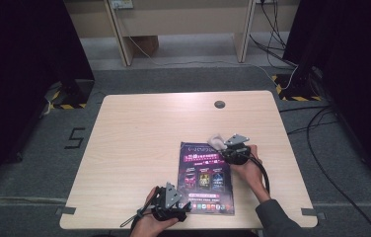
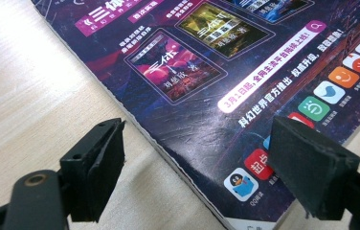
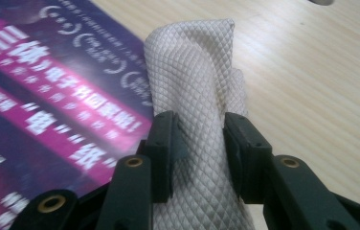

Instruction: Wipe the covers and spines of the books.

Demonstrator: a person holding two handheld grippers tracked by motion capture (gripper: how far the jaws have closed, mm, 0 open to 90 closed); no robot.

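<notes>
On the light wooden desk a dark purple magazine lies flat, cover up, toward the person's side and a little right of the middle. Its cover carries pink title bars, three small framed pictures in a row and a strip of coloured app icons along the near edge.

At the magazine's far right corner the right hand-held gripper is clamped on a cream, diamond-quilted cloth. In the right gripper view the bunched cloth stands up between the two black jaws, whose pads press into it from both sides, so the right hand-held gripper holds the cloth at a fairly narrow opening. The cloth sits just over the magazine's edge, where the purple cover meets bare wood.

At the magazine's near left corner the left hand-held gripper rests low over the desk in the person's left hand. In the left gripper view the left hand-held gripper has its jaws wide apart and holds nothing: one jaw is over bare wood, the other over the icon strip of the magazine, with the magazine's edge running between them. Whether either pad touches the cover I cannot tell.
</notes>
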